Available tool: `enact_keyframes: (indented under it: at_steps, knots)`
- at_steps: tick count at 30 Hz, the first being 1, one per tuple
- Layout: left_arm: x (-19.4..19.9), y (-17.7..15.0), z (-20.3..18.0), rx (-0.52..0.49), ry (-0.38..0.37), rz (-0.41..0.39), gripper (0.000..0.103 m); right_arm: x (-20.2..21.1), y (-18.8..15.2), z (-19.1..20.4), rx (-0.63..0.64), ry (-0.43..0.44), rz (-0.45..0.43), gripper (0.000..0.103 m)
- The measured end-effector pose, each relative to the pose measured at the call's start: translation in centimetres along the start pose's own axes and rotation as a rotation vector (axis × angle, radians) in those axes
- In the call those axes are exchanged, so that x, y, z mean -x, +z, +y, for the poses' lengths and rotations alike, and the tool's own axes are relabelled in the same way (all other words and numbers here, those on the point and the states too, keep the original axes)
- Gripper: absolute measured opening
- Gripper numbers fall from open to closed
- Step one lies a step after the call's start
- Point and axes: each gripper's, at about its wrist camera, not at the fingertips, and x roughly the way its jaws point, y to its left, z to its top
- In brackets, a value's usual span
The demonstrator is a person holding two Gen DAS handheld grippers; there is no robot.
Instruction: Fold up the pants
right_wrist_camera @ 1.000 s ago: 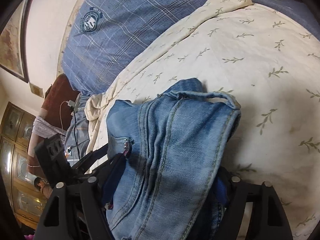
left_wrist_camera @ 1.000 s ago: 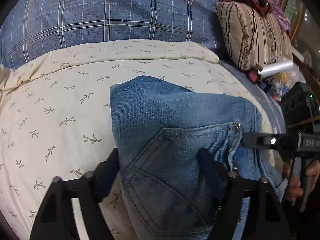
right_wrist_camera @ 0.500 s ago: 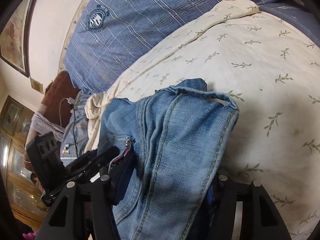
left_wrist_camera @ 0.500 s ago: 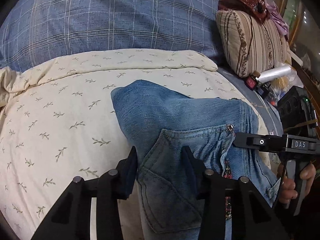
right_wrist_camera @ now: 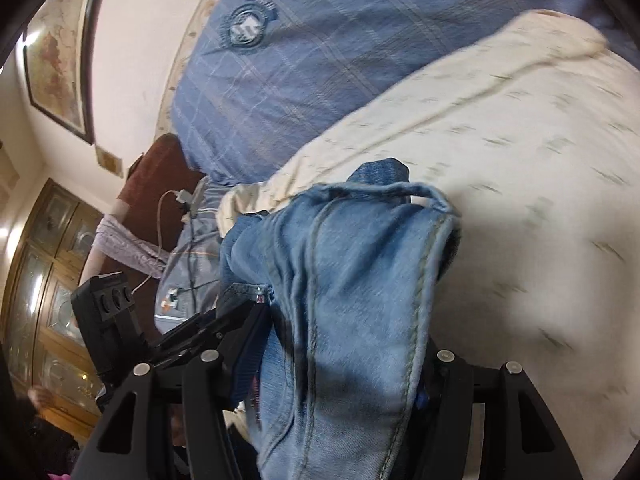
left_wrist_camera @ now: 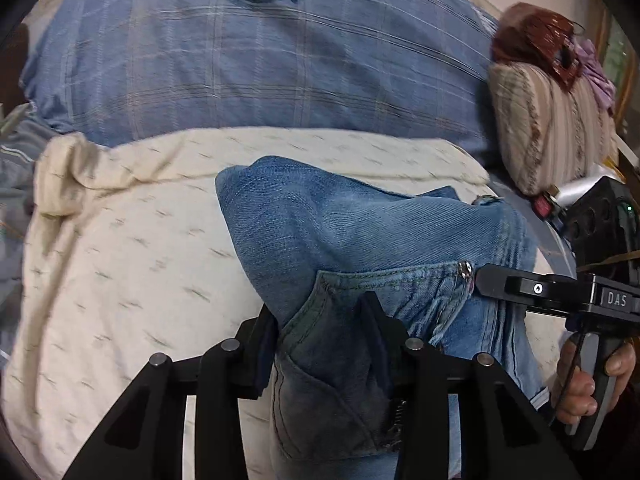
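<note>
Left gripper point(left_wrist_camera: 320, 332) clamped on jeans point(left_wrist_camera: 360, 240) pocket edge, lower centre; right gripper point(right_wrist_camera: 340, 360) clamped on the bunched waistband, over cream sheet point(left_wrist_camera: 120, 260).

Both wrist views sit low and close over the jeans point(left_wrist_camera: 360, 240), facing the far blue plaid pillow point(left_wrist_camera: 260, 60); both share the cream bedspread point(right_wrist_camera: 520, 160).

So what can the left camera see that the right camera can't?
Only the left wrist view shows the striped cushion, the jeans' back pocket and the right gripper from the side. Only the right wrist view shows the framed picture, the wooden cabinet and a white cable. Both show the jeans, the leaf-print sheet and the blue plaid pillow.
</note>
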Motion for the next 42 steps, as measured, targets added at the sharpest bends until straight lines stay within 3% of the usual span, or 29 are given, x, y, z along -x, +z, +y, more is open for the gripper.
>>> enact_keyframes:
  at_steps: [6,10,13,17,20,26,29,34,42]
  knots:
    - [-0.7,3.1,3.7,0.014,0.095,-0.014,0.042,-4.4,3.4,2.2,0.013,0.032,-0.005,0.062]
    - [-2.8,4.2,5.0,0.028,0.119,0.011,0.042,-7.4,4.9,1.9,-0.013,0.04,-0.001,0.062]
    - [-5.0,3.7,6.3,0.047,0.143,0.044,0.042,-9.2,5.3,0.7,-0.042,-0.002,0.003,0.062]
    - [-6.6,3.2,7.0,0.051,0.186,0.049,0.051,-11.1,5.4,-1.5,-0.07,-0.095,0.026,0.062]
    - [-6.7,3.3,6.4,0.022,0.226,0.037,0.055,-11.4,5.5,-2.2,-0.081,-0.101,0.033,0.062]
    - [-3.6,3.5,5.4,0.018,0.262,0.001,0.056,-9.1,4.8,-0.9,-0.037,-0.16,-0.011,0.067]
    - [-0.7,3.4,4.6,0.009,0.292,-0.057,0.069,-6.4,4.1,0.4,0.008,-0.187,-0.064,0.067]
    - [4.4,3.1,2.8,-0.011,0.339,-0.161,0.08,-1.9,1.9,2.8,0.08,-0.194,-0.14,0.067]
    - [10.6,1.1,0.3,-0.036,0.383,-0.237,0.081,3.4,-3.0,9.0,0.247,-0.261,-0.206,0.068]
